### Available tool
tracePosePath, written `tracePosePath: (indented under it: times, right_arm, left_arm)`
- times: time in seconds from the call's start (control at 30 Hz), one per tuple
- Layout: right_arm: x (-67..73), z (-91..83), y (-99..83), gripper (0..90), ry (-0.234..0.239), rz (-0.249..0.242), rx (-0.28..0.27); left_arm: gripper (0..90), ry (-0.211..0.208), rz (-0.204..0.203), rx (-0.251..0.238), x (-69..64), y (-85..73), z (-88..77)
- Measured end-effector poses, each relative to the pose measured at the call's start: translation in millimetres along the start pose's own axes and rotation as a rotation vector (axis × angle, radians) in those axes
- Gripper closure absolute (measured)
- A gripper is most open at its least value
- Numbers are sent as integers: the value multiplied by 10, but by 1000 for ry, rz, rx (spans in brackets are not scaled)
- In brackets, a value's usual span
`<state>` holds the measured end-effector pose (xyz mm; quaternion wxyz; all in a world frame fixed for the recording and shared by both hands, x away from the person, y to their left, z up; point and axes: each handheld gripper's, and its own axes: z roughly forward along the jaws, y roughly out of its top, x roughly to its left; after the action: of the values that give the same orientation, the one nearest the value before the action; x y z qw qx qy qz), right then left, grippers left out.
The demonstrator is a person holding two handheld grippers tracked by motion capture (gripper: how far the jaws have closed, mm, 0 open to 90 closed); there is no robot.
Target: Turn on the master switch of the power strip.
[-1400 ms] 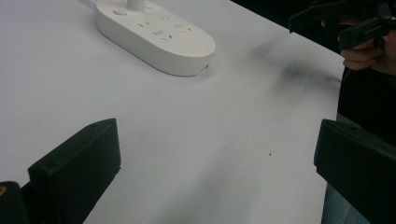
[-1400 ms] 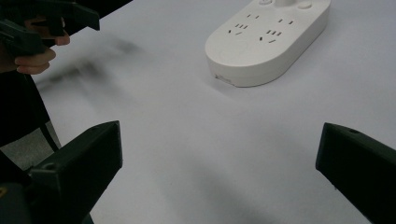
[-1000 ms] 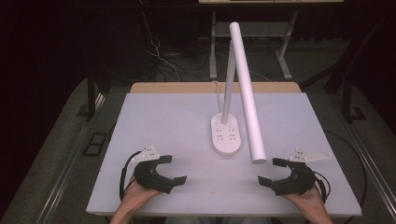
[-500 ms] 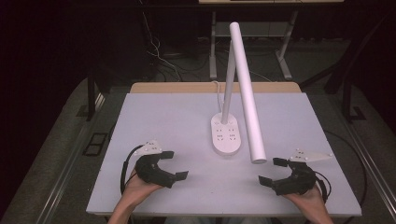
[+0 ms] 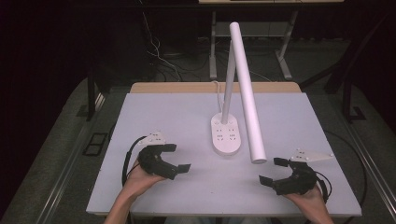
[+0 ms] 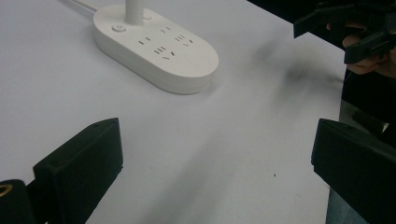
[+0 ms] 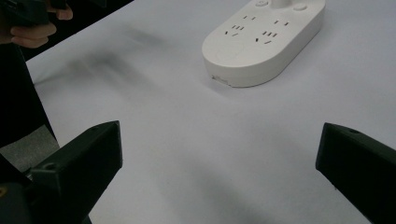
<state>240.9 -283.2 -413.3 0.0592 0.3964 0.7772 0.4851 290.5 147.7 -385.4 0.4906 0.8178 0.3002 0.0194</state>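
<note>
A white desk lamp stands mid-table on an oval base that carries socket outlets; its long white tube head slants down toward the right. The same base lies ahead in the left gripper view and the base also appears in the right gripper view. My left gripper is held over the table's front left, open, with nothing between its jaws. At the front right my right gripper is open and holds nothing too. Both point inward toward the lamp.
The white table has a wooden strip along its far edge. A white cord runs from the lamp base to the back. Cables and desk legs stand on the dark floor behind.
My left gripper has shifted a little to the right and forward, toward the lamp base. The right gripper has barely moved. Both stay open.
</note>
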Motion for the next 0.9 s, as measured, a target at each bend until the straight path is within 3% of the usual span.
tracePosePath:
  times: [0.47,0.9]
  right_arm:
    - [-2,9,-6,1,0,-5,6]
    - [-1,14,-4,1,3,-4,14]
  left_arm:
    - [8,-14,36,37,30,265,51]
    - [10,-23,46,66,72,390,115]
